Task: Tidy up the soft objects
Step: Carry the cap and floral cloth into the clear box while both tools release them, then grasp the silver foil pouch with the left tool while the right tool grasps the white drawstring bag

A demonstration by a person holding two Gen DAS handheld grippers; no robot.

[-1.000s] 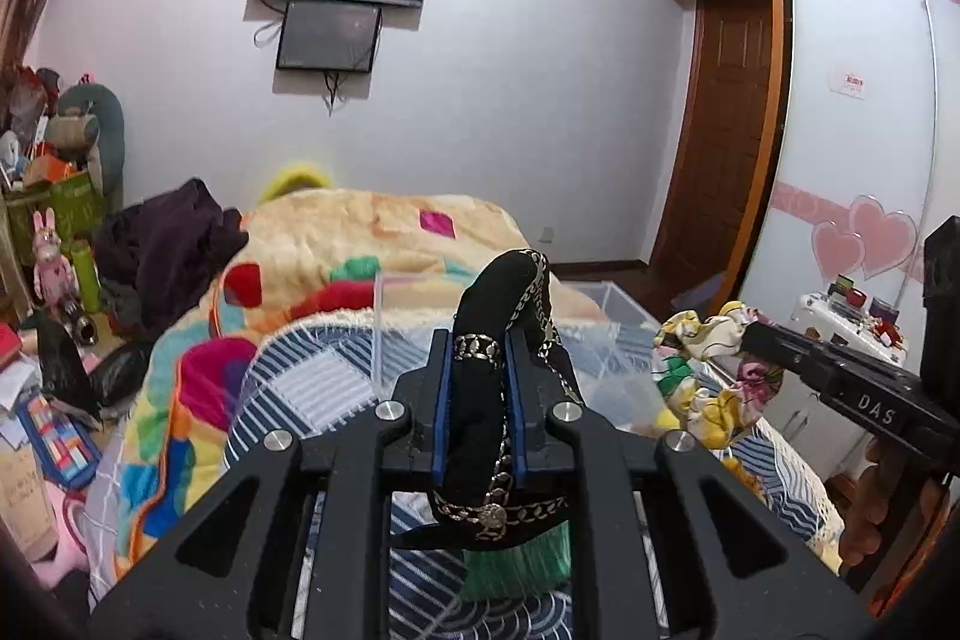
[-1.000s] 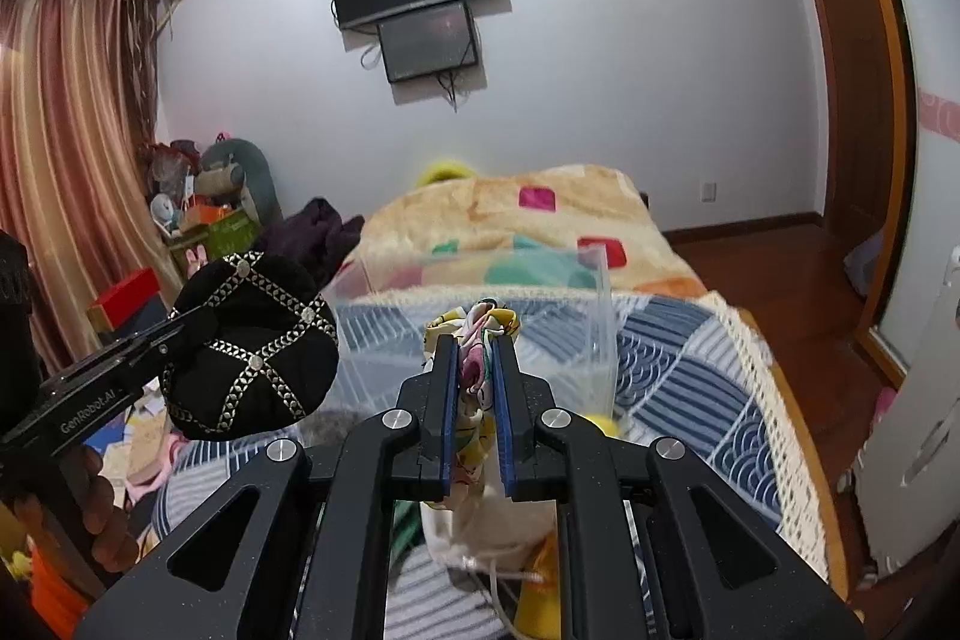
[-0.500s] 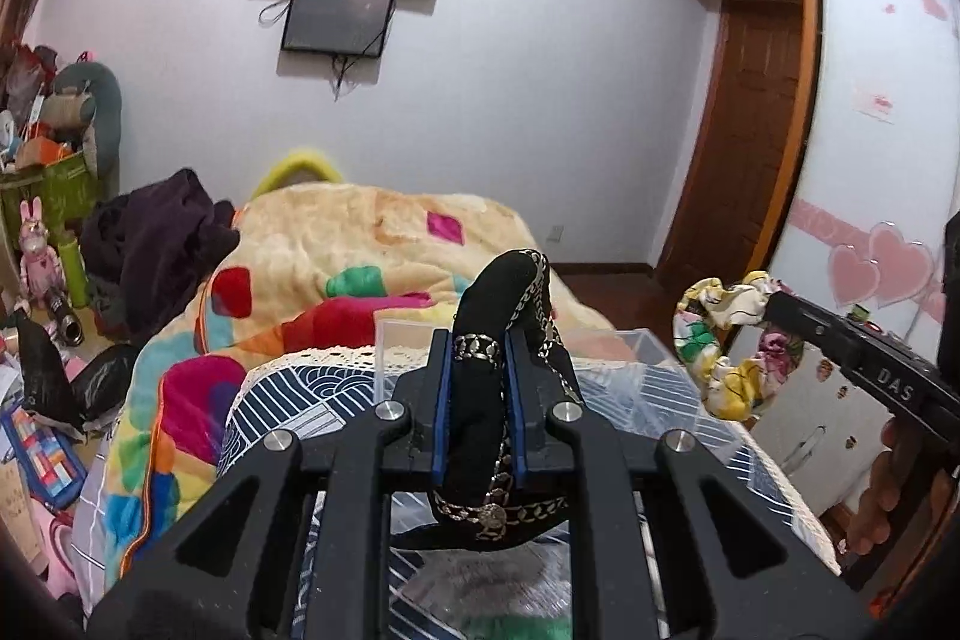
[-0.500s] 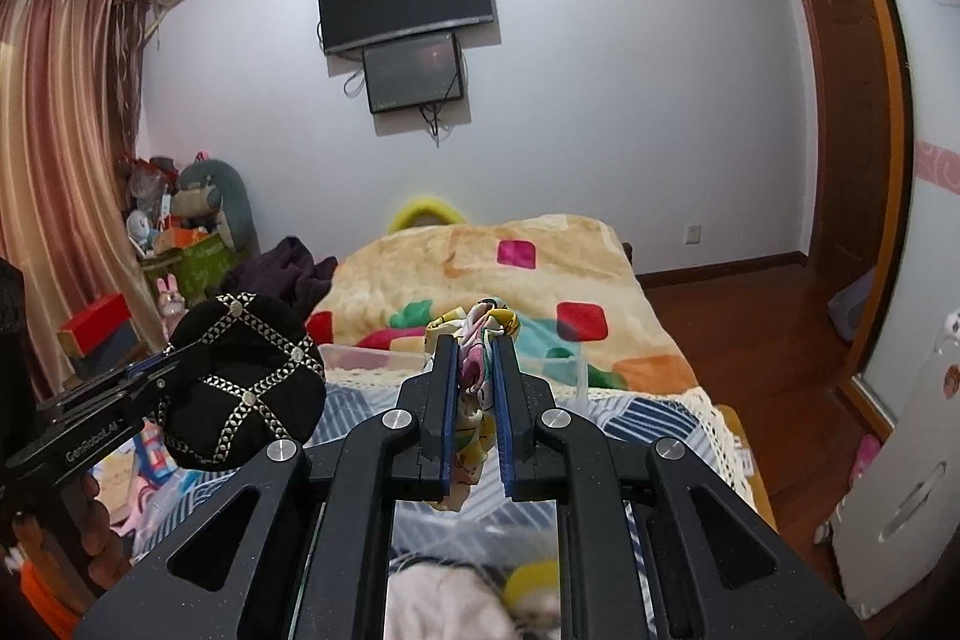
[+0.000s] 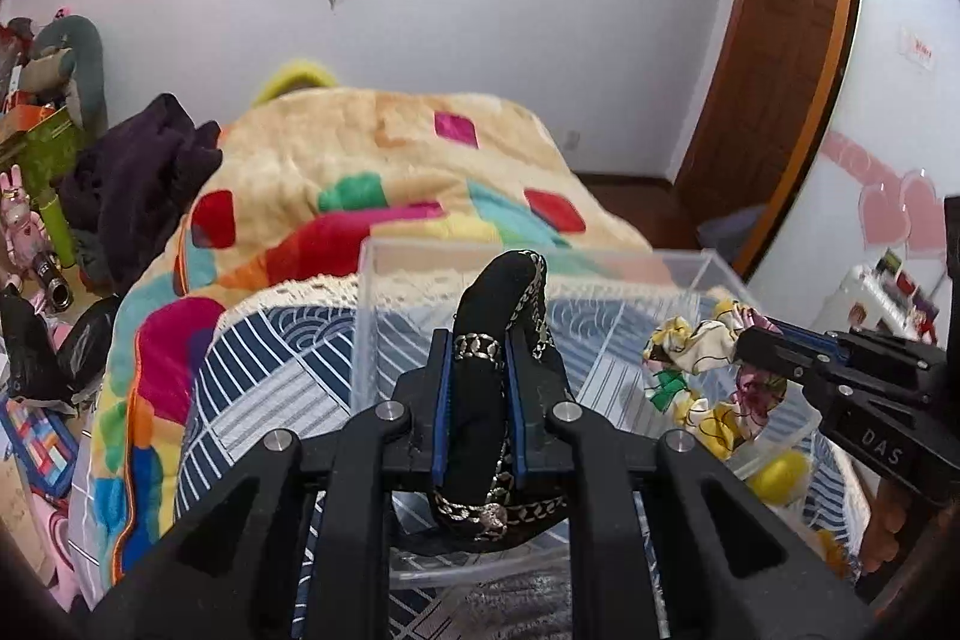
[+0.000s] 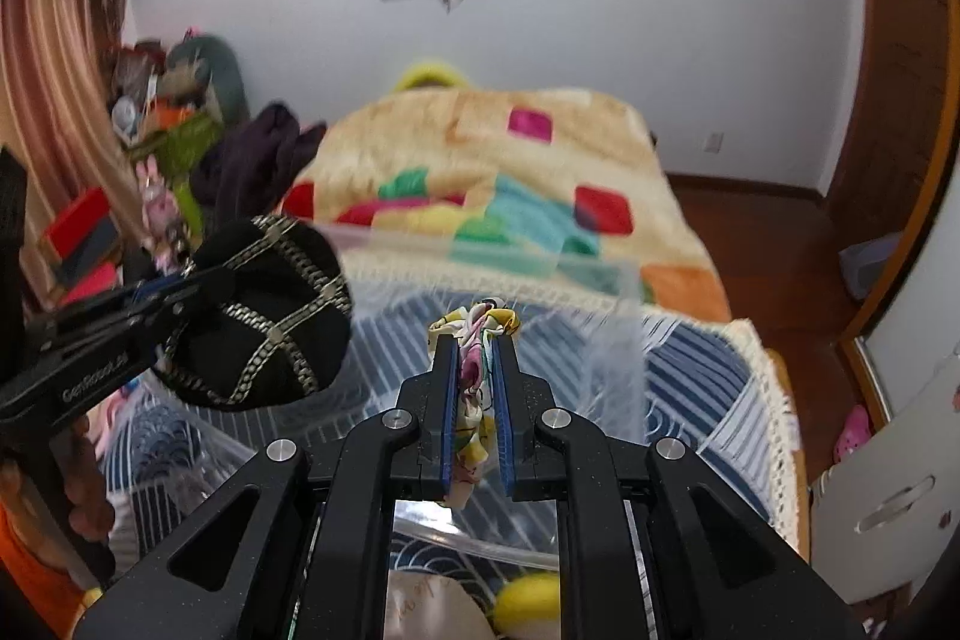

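My left gripper (image 5: 479, 358) is shut on a black hat with metal chain trim (image 5: 480, 400) and holds it above a clear plastic bin (image 5: 540, 259) on the bed. The hat also shows in the right wrist view (image 6: 264, 322), at the left. My right gripper (image 6: 477, 358) is shut on a floral fabric scrunchie (image 6: 474, 382), held over the bin's right part. The scrunchie shows in the left wrist view (image 5: 708, 376) at the right gripper's tip. A yellow soft object (image 6: 528, 595) and pale fabric (image 6: 420, 604) lie below my right gripper.
The bin stands on a blue-and-white patterned cover (image 5: 264, 376) over a bright patchwork blanket (image 5: 372, 160). Dark clothes (image 5: 132, 184) and toys pile at the left. A wooden door (image 5: 768, 70) and a white wardrobe (image 5: 900, 100) are at the right.
Both grippers have tilted down and moved toward the bin. The hat and the scrunchie now hang over its open top. Both grips are unchanged.
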